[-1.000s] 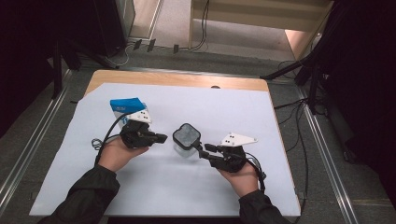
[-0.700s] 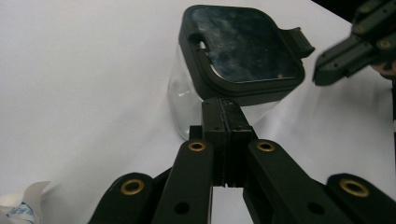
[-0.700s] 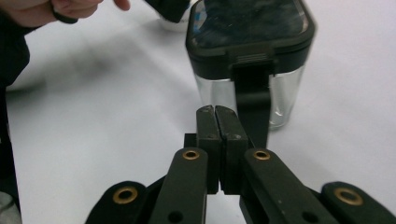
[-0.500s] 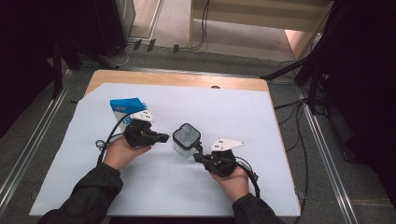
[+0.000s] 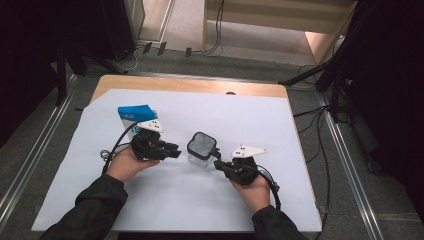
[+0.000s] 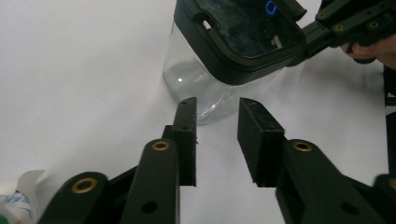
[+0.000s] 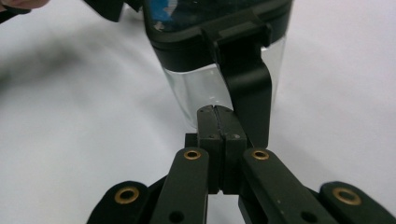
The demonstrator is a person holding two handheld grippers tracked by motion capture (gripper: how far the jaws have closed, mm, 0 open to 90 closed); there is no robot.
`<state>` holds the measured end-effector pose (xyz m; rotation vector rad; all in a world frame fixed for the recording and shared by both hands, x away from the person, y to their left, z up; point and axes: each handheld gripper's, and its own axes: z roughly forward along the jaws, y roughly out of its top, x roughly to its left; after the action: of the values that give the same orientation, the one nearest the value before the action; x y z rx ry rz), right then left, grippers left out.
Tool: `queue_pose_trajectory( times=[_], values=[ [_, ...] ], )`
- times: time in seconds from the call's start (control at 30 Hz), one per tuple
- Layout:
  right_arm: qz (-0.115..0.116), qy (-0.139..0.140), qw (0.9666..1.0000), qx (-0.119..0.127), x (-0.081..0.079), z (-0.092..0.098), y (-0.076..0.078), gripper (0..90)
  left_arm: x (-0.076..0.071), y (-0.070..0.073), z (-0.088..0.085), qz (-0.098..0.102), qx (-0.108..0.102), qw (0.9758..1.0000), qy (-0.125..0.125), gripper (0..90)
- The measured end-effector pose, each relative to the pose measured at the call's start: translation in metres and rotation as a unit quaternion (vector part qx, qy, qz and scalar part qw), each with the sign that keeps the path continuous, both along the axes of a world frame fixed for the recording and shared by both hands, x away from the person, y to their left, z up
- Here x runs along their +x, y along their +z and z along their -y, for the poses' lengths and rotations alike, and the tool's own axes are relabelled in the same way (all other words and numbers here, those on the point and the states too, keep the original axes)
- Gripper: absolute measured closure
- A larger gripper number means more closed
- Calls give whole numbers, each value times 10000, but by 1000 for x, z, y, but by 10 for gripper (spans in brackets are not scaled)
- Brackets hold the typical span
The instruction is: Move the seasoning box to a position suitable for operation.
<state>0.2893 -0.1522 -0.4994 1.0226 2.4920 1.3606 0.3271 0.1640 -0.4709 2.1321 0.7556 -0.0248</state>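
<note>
While the high view looked down on the white sheet (image 5: pixel 280 130) covering the table, a clear glass jar (image 5: pixel 201 159) with a black lid (image 5: pixel 202 145) stood near the sheet's middle, between the two grippers. The left gripper (image 5: pixel 172 151) pointed toward the jar from its left, stopping just short of it. The right gripper (image 5: pixel 217 165) reached in from the jar's right, its tip at the jar's lower side. A blue and white box (image 5: pixel 136 114) lay behind the left hand (image 5: pixel 125 164).

From the left gripper view, the left gripper (image 6: pixel 217 126) had its jaws partly parted; they had just been opening, with nothing between them but bare sheet. The jar (image 6: pixel 205 88) stood just beyond the fingertips, untouched, and the right gripper showed at the upper right beside the lid (image 6: pixel 243 37).

Seen from the right gripper view, the right gripper (image 7: pixel 216 114) had its jaws pressed fully together, holding nothing. Their tips sat just beside the black latch (image 7: pixel 247 88) hanging down from the lid (image 7: pixel 187 35), close against the jar (image 7: pixel 196 91); whether they touched it I could not tell.
</note>
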Motion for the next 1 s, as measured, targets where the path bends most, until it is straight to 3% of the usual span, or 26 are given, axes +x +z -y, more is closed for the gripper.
queue_pose_trajectory(
  times=[0.17, 0.37, 0.73, 0.9, 1.0],
  values=[
    [-73, -141, 9999, -10, 7, 6, -3, 900, -1, -1, 2, 55, -77, 9999, -39, 581],
    [-41, -244, 9997, 56, 13, 12, -1, 900, -2, -3, 6, 336, -39, 9994, -124, 462],
    [-104, -528, 9985, 117, 30, 24, -2, 900, -3, -5, 9, 345, -129, 9992, -132, 446],
    [-164, -694, 9974, 125, 40, 28, -6, 900, -5, -3, 13, 375, -188, 9989, -204, 349],
    [-254, -723, 9970, 79, 45, 29, -7, 900, -6, -4, 13, 299, -393, 9979, -413, 233]
  ],
)
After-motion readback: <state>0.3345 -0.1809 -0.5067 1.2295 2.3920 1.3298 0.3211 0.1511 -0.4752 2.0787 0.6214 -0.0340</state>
